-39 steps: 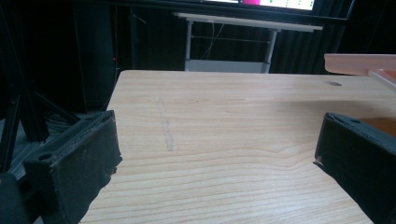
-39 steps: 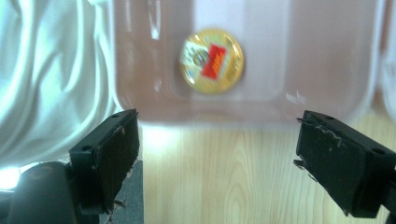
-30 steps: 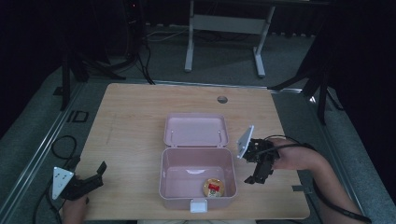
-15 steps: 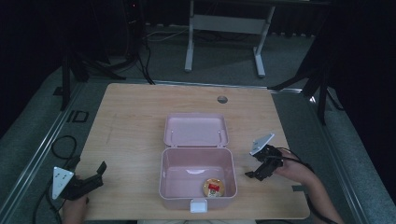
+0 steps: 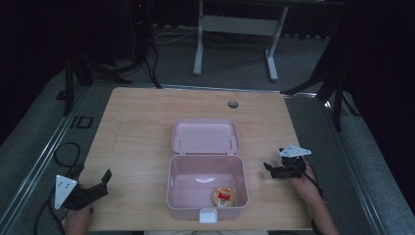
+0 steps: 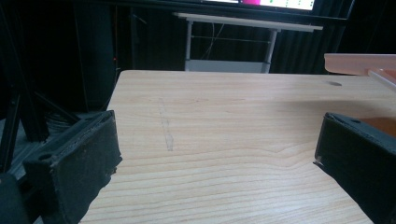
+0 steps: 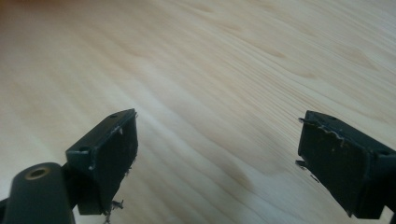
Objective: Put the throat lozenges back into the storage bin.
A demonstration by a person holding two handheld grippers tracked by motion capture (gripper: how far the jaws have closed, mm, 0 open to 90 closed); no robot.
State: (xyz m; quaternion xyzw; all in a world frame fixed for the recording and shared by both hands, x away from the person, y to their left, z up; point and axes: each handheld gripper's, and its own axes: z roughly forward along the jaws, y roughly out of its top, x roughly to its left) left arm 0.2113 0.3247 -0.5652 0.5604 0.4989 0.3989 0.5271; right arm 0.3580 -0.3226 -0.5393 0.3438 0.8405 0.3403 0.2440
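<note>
An open pink box (image 5: 206, 208) stands in the middle of the wooden table (image 5: 137, 127), with its lid (image 5: 205, 137) laid back flat. In the box's front right corner lies a small round item with a red label (image 5: 224, 197). My right gripper (image 5: 270, 170) rests low over the table just right of the box, open and empty; in the right gripper view (image 7: 217, 140) there is bare wood between its jaws. My left gripper (image 5: 91, 175) sits at the table's front left corner, open and empty, and in its own view (image 6: 217, 144) it looks across the table. The pink lid's edge (image 6: 359, 63) shows at the far right of that view.
A small round hole (image 5: 233, 104) marks the table's far side. Beyond the table stand a white frame (image 5: 235, 24) and dark stands on grey floor. A cable loop (image 5: 66, 154) lies off the table's left edge.
My right gripper has turned and drawn slightly right, away from the box; its grey plate has tipped over flat and the forearm now comes from the bottom. The left gripper is unmoved.
</note>
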